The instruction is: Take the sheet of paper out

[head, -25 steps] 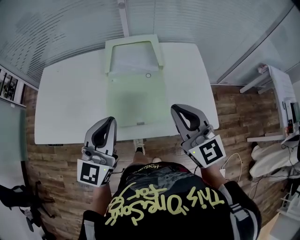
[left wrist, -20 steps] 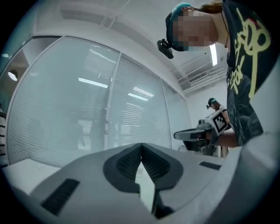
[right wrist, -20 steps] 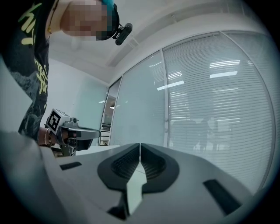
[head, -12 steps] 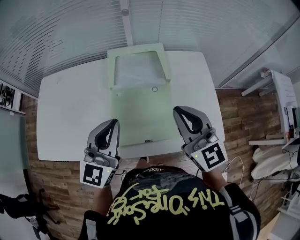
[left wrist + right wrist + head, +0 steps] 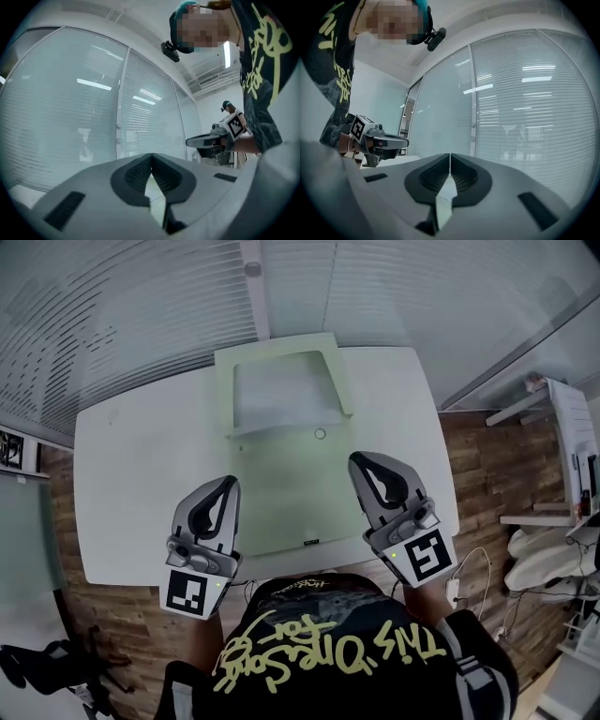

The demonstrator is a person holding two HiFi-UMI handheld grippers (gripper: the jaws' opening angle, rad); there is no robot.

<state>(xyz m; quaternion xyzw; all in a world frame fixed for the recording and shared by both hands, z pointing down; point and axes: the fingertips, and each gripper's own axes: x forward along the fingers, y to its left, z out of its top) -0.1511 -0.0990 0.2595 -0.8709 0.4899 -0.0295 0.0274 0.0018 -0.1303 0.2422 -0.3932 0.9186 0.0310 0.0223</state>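
Note:
A pale green plastic folder (image 5: 281,488) lies flat in the middle of the white table (image 5: 141,465). Its flap (image 5: 281,357) is folded open at the far end, and a snap button (image 5: 320,434) sits below it. A paler sheet (image 5: 281,395) shows in the open end. My left gripper (image 5: 228,482) is shut and empty over the table's near edge, just left of the folder. To the folder's right my right gripper (image 5: 356,458) is also shut and empty. Each gripper view shows its own closed jaws, the left gripper (image 5: 151,157) and the right gripper (image 5: 449,157), with the other gripper off to the side.
A glass wall with blinds (image 5: 169,306) runs behind the table. The floor is wood (image 5: 469,474). White furniture (image 5: 562,446) stands at the right, and a black chair base (image 5: 47,667) is at the lower left. A cable and plug (image 5: 455,589) lie by the person's right.
Both grippers have moved forward from over the floor to the table's near edge, either side of the folder. The table and folder now appear closer. Both stay shut.

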